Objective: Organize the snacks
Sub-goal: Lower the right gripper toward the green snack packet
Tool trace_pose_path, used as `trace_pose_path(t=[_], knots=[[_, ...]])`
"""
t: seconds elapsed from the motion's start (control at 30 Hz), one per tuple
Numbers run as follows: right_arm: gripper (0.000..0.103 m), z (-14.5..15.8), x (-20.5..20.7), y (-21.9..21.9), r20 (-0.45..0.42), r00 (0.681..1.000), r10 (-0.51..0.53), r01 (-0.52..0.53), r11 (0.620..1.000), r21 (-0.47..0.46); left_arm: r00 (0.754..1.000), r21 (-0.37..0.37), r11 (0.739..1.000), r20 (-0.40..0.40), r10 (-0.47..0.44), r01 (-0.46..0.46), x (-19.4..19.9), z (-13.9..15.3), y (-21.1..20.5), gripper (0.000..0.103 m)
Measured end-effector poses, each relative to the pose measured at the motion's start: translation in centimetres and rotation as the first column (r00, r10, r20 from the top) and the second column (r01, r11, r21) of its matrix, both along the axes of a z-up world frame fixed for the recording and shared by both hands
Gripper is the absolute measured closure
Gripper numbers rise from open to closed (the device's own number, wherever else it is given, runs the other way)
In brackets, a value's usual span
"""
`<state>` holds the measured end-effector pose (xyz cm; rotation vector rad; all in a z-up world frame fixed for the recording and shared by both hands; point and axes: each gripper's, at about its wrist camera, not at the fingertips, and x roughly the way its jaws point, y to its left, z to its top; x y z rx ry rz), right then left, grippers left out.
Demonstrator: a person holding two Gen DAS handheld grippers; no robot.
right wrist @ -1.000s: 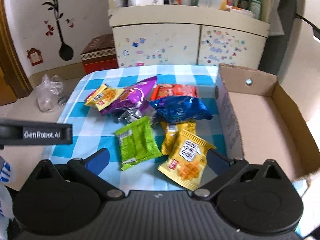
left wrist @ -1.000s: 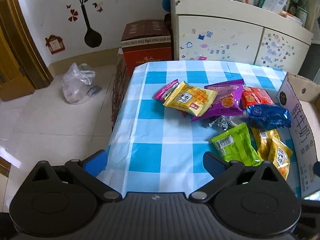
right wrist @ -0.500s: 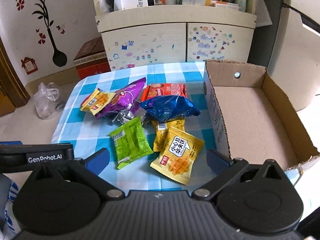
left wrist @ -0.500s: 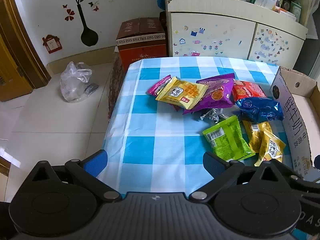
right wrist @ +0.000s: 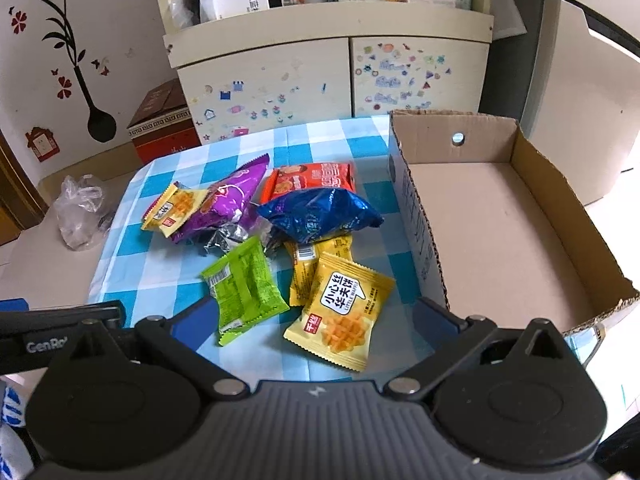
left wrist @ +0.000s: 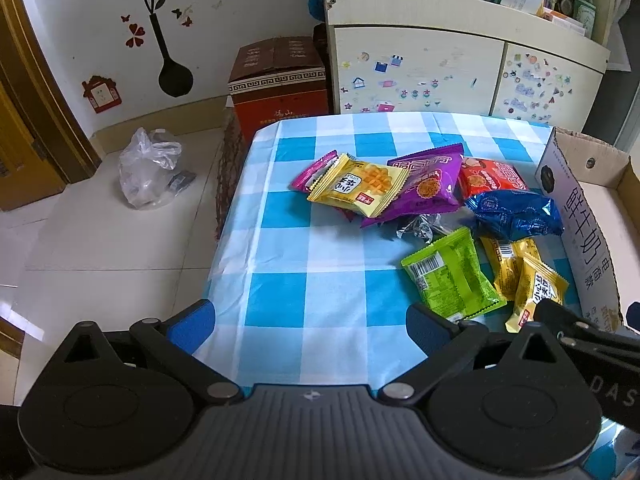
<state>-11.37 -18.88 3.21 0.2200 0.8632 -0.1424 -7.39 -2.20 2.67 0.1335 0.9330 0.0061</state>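
Both claws spread wide, empty. Right claw (right wrist: 310, 318) hovers just above yellow waffle snack packet (right wrist: 339, 311) on blue-checked cloth surface (right wrist: 160, 280); open brown cardboard box (right wrist: 500, 220) to its right. Left claw (left wrist: 308, 322) over bare cloth, green foil snack packet (left wrist: 450, 278) ahead-right.

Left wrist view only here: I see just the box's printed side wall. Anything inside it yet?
Observer: No. The right wrist view looks into the cardboard box; its floor is bare, with no snacks in it.
Operator: Right gripper state?
Observer: The right gripper is open and holds nothing. The yellow waffle packet lies flat on the cloth between its fingers, printed side up.
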Motion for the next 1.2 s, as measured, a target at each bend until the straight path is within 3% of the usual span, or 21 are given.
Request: trace_pose_path(t=[0.37, 1.2], knots=[[0.001, -0.1, 0.4, 0.7, 0.000, 1.000, -0.021, 0.020, 0.994, -0.103, 1.000, 0.028, 1.000, 0.000, 0.005, -0.005, -0.2, -0.1, -0.2, 0.000], [0.001, -0.3, 0.7, 1.2, 0.006, 1.000, -0.012, 0.013, 0.992, -0.127, 1.000, 0.044, 0.999, -0.007, 0.020, -0.020, 0.0, -0.2, 0.0, 0.000]])
